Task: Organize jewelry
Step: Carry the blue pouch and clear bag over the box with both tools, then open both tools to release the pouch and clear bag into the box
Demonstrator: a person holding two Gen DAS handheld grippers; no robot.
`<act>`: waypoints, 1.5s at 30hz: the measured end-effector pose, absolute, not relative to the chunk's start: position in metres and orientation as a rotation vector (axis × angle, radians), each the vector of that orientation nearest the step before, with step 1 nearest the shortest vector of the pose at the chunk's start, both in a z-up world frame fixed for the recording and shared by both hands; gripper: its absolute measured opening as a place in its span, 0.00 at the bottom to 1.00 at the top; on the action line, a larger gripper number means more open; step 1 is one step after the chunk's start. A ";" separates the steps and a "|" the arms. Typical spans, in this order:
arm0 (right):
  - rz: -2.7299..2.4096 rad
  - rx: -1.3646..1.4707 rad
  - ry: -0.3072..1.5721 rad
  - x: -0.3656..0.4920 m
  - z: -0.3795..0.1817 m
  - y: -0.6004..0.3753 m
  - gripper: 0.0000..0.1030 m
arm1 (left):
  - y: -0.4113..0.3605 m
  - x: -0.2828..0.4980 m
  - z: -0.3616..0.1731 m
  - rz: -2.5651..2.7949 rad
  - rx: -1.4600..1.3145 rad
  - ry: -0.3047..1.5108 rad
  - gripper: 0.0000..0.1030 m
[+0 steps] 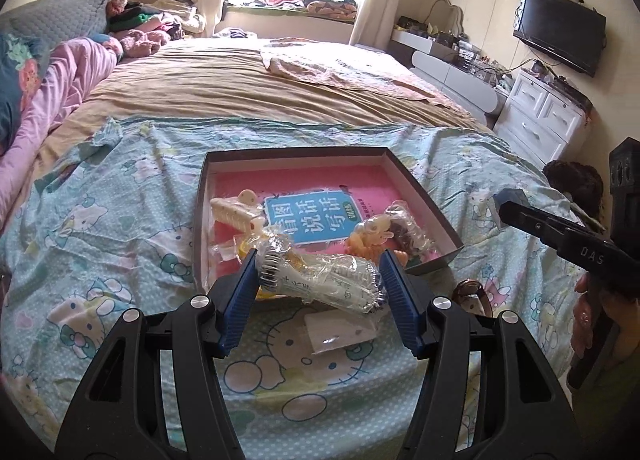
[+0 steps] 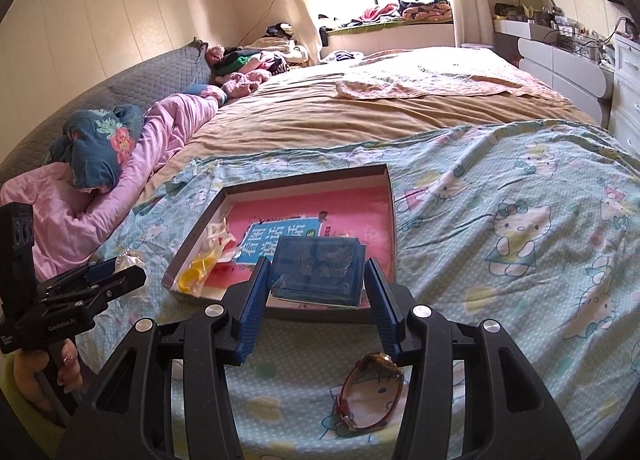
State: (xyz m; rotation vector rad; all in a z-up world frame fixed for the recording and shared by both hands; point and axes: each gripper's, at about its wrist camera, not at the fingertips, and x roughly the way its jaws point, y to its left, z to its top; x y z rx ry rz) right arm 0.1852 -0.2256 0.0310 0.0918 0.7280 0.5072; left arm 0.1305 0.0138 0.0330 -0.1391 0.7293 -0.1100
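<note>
My left hand-held gripper (image 1: 318, 260) is clamped on a crinkly clear packet of hair clips (image 1: 320, 280), which hangs between the blue pads over the near edge of the shallow box (image 1: 296, 154) on the bed. My right hand-held gripper (image 2: 316, 272) is closed on a small blue clear case (image 2: 318, 270), held above the same box. Both grips look to me like the weak point. The packet is slick plastic film, pinched at one end only, so I judge it could slide out or swing and knock the loose pieces already in the box: the cream claw clip (image 1: 236, 212), the orange figures (image 1: 366, 244) and the yellow ring (image 2: 192, 276). The case is hard and smooth; a tilt of my wrist might let it slip and drop on the pink book (image 1: 316, 216) lining the box.

The brown-strapped watch (image 2: 372, 396) and a small white card packet (image 1: 340, 334) lie on the cartoon-cat sheet (image 1: 120, 228) just in front of the box, under my arms. If I lower either hand carelessly I may press them into the soft bedding or drag them off.
</note>
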 end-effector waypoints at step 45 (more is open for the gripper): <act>0.455 0.007 0.828 0.257 -0.028 -0.194 0.45 | 0.010 0.218 -0.033 -0.130 -0.136 0.879 0.52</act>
